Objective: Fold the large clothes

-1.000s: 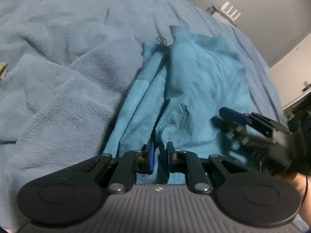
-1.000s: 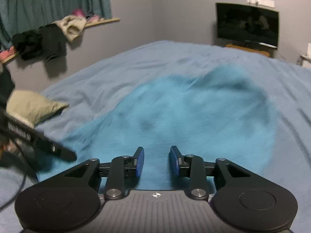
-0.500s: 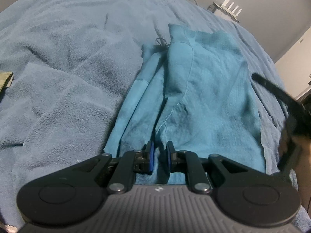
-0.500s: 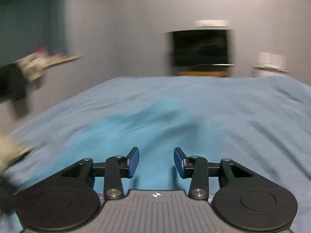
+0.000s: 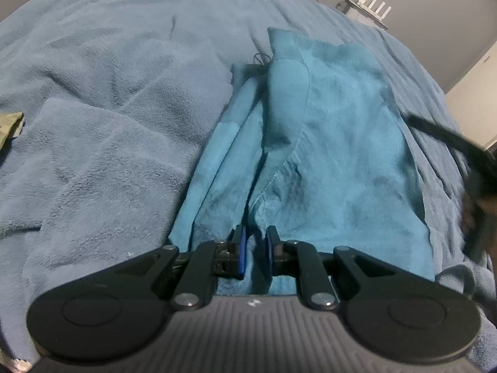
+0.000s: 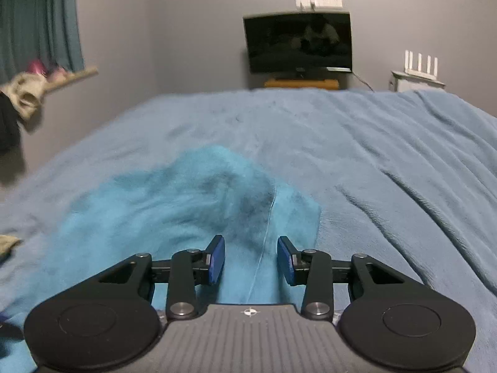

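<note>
Gripping teal garment (image 5: 326, 155) w/ left gripper (image 5: 255, 250); TV (image 6: 298, 43) only in right view.

The right hand-held gripper (image 5: 466, 168) is a dark blur at the frame's edge — its fingers unreadable.

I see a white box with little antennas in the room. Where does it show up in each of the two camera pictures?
Left wrist view: the white router sits at the top right, past the far edge of the bed.
Right wrist view: the router stands at the right, against the wall, right of the TV.
Shared landmark: the teal fleece garment lying on the blue blanket, low and left of centre in the right wrist view.
</note>
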Action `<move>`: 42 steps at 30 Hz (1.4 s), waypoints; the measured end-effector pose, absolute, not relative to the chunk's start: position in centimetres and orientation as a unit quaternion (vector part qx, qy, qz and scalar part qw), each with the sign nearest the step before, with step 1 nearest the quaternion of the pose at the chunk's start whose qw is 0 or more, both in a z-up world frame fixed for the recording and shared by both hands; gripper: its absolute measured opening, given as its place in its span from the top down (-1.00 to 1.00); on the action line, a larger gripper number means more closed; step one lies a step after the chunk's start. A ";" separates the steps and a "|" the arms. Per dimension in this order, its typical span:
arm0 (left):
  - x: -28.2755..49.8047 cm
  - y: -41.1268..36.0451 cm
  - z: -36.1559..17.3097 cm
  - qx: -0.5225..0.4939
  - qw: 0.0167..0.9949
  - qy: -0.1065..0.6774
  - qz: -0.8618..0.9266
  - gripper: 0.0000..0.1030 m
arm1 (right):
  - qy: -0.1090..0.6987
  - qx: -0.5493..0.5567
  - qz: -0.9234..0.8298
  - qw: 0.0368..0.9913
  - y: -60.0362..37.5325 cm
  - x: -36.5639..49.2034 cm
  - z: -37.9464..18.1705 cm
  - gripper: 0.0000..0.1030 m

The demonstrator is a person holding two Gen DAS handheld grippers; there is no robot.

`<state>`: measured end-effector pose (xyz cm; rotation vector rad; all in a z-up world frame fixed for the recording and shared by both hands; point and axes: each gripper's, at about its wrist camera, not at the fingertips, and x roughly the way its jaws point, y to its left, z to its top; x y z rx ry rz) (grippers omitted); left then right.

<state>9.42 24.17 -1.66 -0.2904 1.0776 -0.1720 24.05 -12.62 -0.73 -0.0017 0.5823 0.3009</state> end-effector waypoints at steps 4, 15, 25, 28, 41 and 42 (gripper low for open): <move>9.4 24.3 -1.5 -0.142 0.843 0.514 -0.075 0.80 | 0.283 -0.053 0.257 0.922 -12.9 16.2 0.1 0.11; 8.9 22.3 0.9 -0.070 0.859 0.505 -0.048 -0.01 | 0.344 -0.141 0.316 0.873 -9.8 9.7 -1.7 -0.10; 9.6 25.2 2.1 -0.084 0.854 0.506 -0.085 -0.71 | 0.335 -0.017 0.281 0.899 -12.8 12.5 -0.4 -0.56; 10.9 25.7 0.2 -0.086 0.825 0.548 -0.104 -0.71 | 0.349 0.034 0.277 0.894 -14.4 14.0 -0.5 -0.63; 12.2 29.6 -5.7 -0.171 0.786 0.567 -0.177 -0.30 | 0.414 0.236 0.260 0.840 -20.0 21.9 -5.4 -0.83; 12.2 29.8 -6.0 -0.175 0.785 0.567 -0.180 -0.30 | 0.418 0.244 0.260 0.835 -20.4 23.1 -6.0 -0.84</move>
